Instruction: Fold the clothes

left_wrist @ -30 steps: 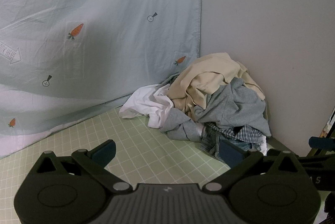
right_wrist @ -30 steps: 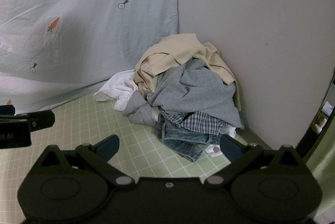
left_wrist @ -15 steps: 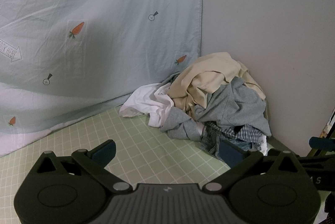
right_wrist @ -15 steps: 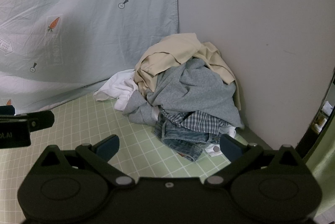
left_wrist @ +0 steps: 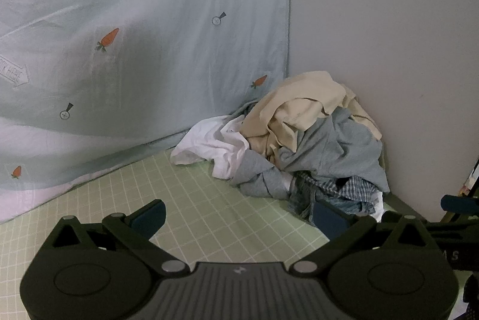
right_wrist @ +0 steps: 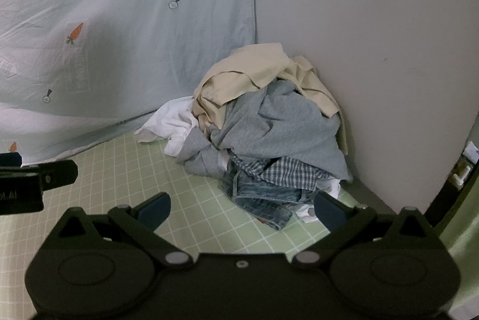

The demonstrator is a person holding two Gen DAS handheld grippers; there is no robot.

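Both grippers hover empty: left gripper (left_wrist: 239,215) spread wide over the green checked mat (left_wrist: 191,200), right gripper (right_wrist: 242,207) equally wide. From my left wrist the clothes pile (left_wrist: 311,146) sits at one o'clock, heaped in the corner against the wall (left_wrist: 389,20). I judge the best start is one garment taken off the top, so I'd pinch the cream top (right_wrist: 248,71) at twelve o'clock by a free edge. Below it lie a grey sweatshirt (right_wrist: 278,125), white shirt (right_wrist: 170,122), plaid, and jeans (right_wrist: 263,197), all crumpled.
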